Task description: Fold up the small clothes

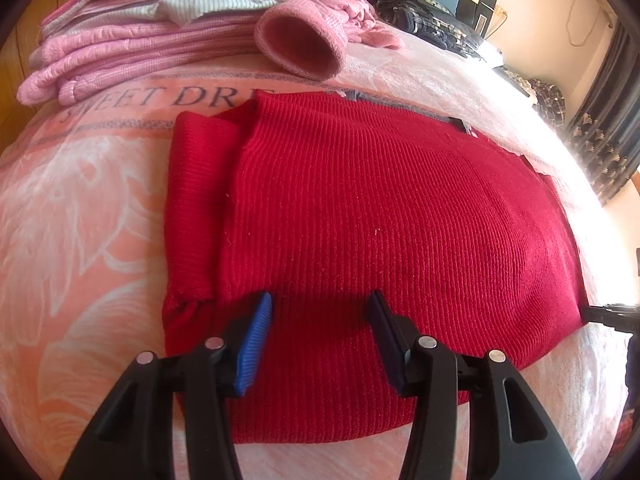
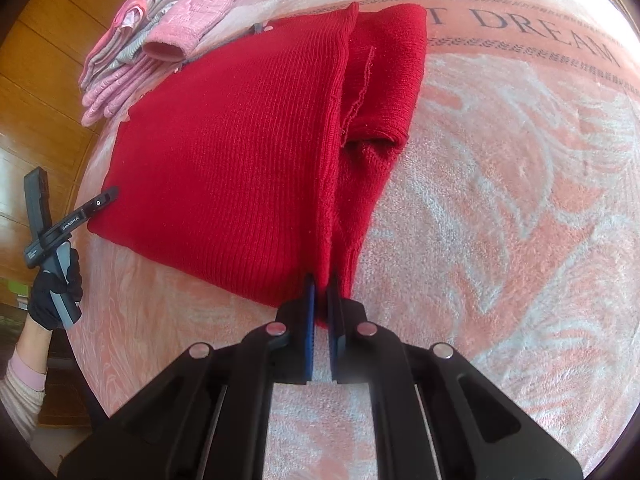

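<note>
- My left gripper (image 1: 320,320) sits low in its own view, jaws spread wide over the near hem of the red sweater (image 1: 380,220), gripping nothing.
- My right gripper (image 2: 321,304) is pinched nearly closed on the sweater's near corner at bottom centre of its view.
- The sweater lies flat mid-frame on the pink bed blanket (image 2: 520,240), one sleeve folded alongside.
- At the left edge of the right view, a gloved hand (image 2: 56,292) holds the left gripper tilted towards the sweater's edge.
- Folded pink clothes (image 1: 120,40) are stacked upper left.
</note>
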{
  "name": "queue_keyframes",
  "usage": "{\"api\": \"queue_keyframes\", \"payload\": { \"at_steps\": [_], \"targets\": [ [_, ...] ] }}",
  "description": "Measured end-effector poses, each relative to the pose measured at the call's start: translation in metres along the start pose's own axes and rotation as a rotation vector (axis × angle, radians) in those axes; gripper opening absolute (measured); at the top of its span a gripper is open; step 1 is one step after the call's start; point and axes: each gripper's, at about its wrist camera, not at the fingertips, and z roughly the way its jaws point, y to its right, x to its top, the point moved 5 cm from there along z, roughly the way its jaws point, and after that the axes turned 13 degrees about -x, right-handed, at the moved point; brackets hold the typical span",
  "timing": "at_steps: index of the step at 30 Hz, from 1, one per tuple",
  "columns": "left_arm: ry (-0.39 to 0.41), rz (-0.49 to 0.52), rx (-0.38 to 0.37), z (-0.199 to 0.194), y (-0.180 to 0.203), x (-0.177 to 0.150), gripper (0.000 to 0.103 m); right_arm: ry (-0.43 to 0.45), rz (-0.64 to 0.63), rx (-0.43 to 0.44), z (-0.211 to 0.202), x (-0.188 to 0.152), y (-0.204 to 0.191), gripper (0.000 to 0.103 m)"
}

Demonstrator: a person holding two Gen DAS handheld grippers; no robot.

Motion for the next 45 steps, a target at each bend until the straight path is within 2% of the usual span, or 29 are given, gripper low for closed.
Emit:
{"api": "queue_keyframes", "payload": {
  "at_steps": [1,3,4,6,10,17,19,21,29,36,42,45],
  "targets": [
    [-0.008,-0.008,0.001,-0.002,0.0,0.001,0.051,0.008,-0.005,-0.007,-0.005,0.002,-0.001,0.007],
    [-0.002,-0.015,-0.012,-0.01,0.005,0.006,0.051,0.042,-0.007,-0.023,-0.018,0.01,-0.001,0.023],
    [0.01,-0.003,-0.012,-0.013,0.009,0.008,0.051,0.064,-0.005,-0.025,-0.025,0.016,0.0,0.026],
    [0.02,0.03,0.006,-0.017,0.019,0.015,0.054,0.098,0.014,-0.012,-0.035,0.033,0.0,0.027],
    [0.031,0.023,-0.019,-0.01,0.03,0.027,0.056,0.126,0.052,0.008,-0.032,0.073,-0.001,0.027],
    [0.043,0.001,-0.027,0.017,0.033,0.046,0.056,0.066,0.086,-0.028,0.009,0.119,0.004,0.026],
    [0.04,-0.006,-0.031,0.024,0.031,0.049,0.056,0.048,0.093,-0.026,0.019,0.125,0.005,0.021],
    [0.039,-0.007,-0.028,0.028,0.029,0.051,0.056,0.043,0.101,-0.007,0.023,0.127,0.005,0.006],
    [0.056,0.033,-0.01,0.031,0.03,0.049,0.057,0.11,0.044,-0.032,0.0,0.124,0.005,0.004],
    [0.075,0.059,0.01,0.031,0.033,0.047,0.058,0.072,0.058,-0.061,0.02,0.115,0.017,0.004],
    [0.085,0.068,0.015,0.032,0.034,0.046,0.06,0.112,0.05,-0.081,0.027,0.111,0.017,0.003],
    [0.091,0.064,0.016,0.032,0.034,0.046,0.062,0.114,0.083,-0.053,0.028,0.111,0.021,0.004]
  ]
}}
